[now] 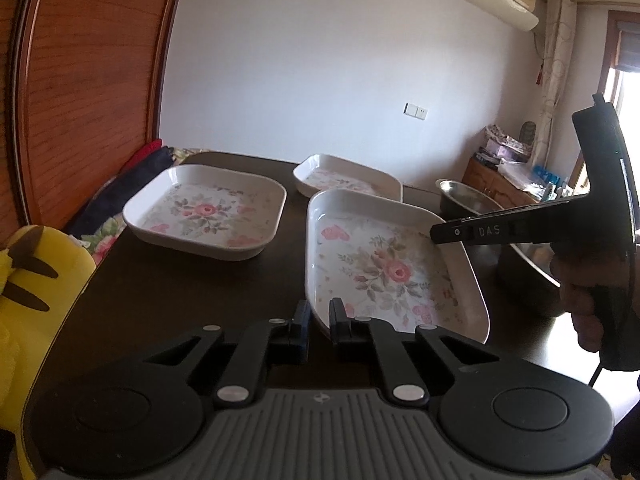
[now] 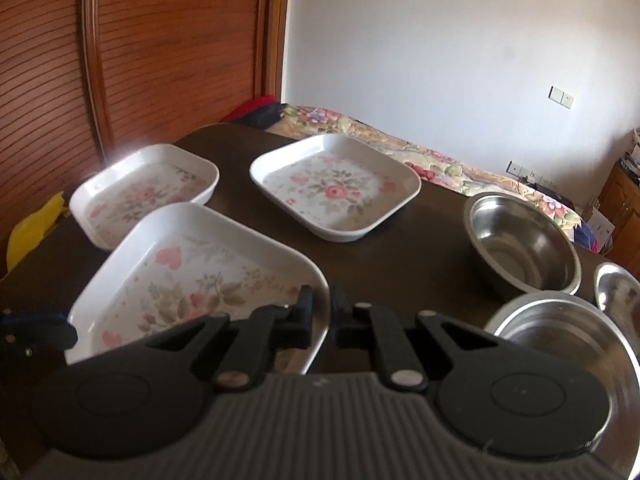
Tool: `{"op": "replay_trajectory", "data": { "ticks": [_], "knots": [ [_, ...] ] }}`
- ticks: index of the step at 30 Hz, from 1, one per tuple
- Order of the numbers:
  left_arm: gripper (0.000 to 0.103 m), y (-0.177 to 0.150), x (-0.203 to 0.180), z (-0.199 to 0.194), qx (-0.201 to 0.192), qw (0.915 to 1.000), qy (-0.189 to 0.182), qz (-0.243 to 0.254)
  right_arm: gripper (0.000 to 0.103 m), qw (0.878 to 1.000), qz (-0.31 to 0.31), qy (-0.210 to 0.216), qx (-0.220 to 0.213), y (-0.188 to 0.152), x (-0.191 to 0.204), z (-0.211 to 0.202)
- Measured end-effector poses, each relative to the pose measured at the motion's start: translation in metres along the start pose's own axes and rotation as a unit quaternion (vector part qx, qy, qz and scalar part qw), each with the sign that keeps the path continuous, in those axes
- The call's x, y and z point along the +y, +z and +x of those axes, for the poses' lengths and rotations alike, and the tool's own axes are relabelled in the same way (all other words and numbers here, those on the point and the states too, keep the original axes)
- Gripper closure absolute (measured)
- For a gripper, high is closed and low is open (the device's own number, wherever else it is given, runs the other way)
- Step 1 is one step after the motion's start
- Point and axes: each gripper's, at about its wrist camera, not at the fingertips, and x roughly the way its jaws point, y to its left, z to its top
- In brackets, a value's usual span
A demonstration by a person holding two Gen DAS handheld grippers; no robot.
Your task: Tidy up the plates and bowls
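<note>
Both grippers, left (image 1: 319, 314) and right (image 2: 322, 307), clamped on near plate (image 1: 394, 264) rim. Lift level; clear bowls (image 2: 524, 236); stack squarely on another plate (image 2: 336, 186).

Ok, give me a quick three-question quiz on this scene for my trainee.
1. True or false: the left gripper and the right gripper are both shut on the rim of the nearest floral plate.
2. In the right wrist view, on which side of the plates do the steel bowls stand? A left, B right, C in front of them.
3. Fill in: besides the held one, ___ more floral plates lie on the dark table.
Key: 1 true; 2 B; 3 two.
</note>
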Motion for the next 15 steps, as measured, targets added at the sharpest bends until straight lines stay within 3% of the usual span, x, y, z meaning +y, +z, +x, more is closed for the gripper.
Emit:
{"op": "replay_trajectory", "data": {
  "ticks": [15],
  "knots": [
    [0.063, -0.012, -0.003, -0.019, -0.008, 1.0000, 0.005, 0.000, 0.093, 0.999, -0.006, 0.007, -0.031, -0.025, 0.007, -0.026]
  ]
}}
